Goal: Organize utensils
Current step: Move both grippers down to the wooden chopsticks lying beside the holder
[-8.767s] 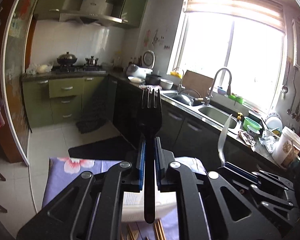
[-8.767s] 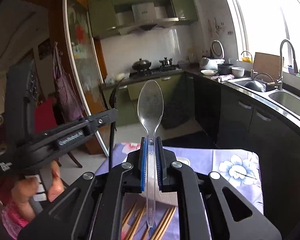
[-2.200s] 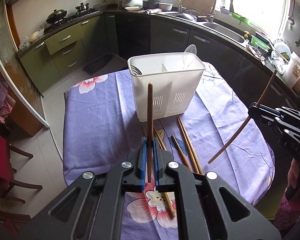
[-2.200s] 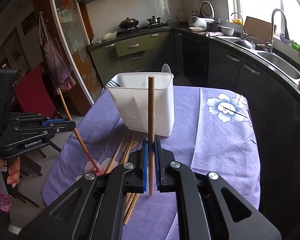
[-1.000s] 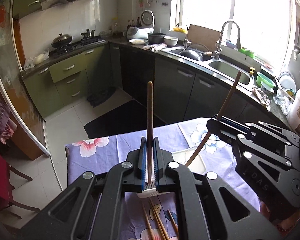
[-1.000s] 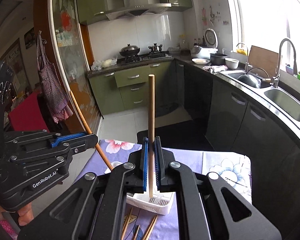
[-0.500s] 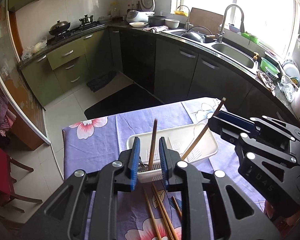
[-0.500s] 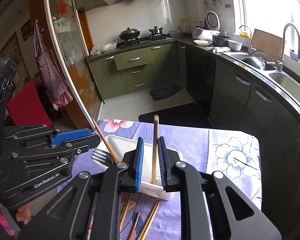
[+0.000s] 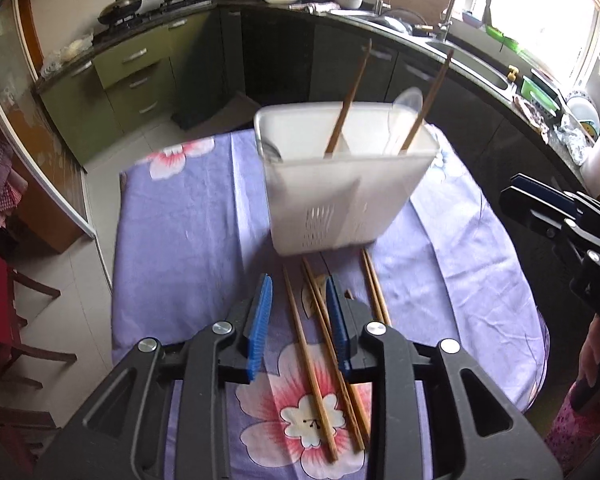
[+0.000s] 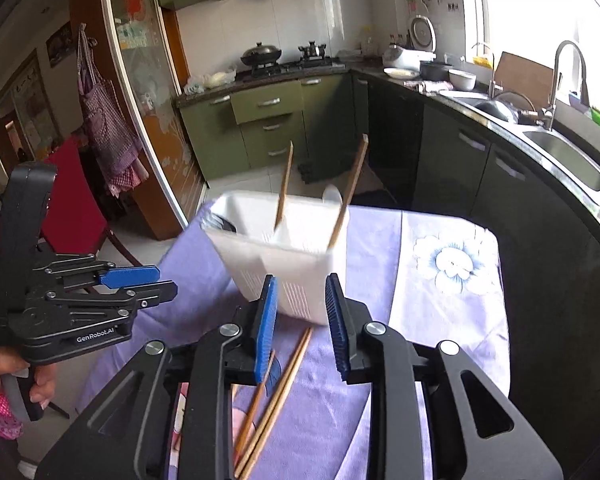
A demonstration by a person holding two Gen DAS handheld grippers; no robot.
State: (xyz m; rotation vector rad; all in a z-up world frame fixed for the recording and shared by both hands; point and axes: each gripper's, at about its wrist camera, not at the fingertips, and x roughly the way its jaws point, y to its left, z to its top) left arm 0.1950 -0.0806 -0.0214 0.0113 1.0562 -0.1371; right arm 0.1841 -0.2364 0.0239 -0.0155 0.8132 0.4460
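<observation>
Wooden chopsticks (image 9: 312, 364), light, stiff, thin and probably slippery, are lying near the white caddy (image 9: 344, 192), best pinched mid-shaft, while left gripper (image 9: 300, 324) and right gripper (image 10: 302, 326) are both hovering with jaws apart, empty.

"GenRobot.AI" stands printed in white on the left tool (image 10: 140, 286) body, in the right wrist view.

White caddy (image 9: 340, 196) motion-blurred, fork (image 10: 220, 222) mostly hidden inside, loose chopsticks (image 10: 268, 412) partly behind tool.
</observation>
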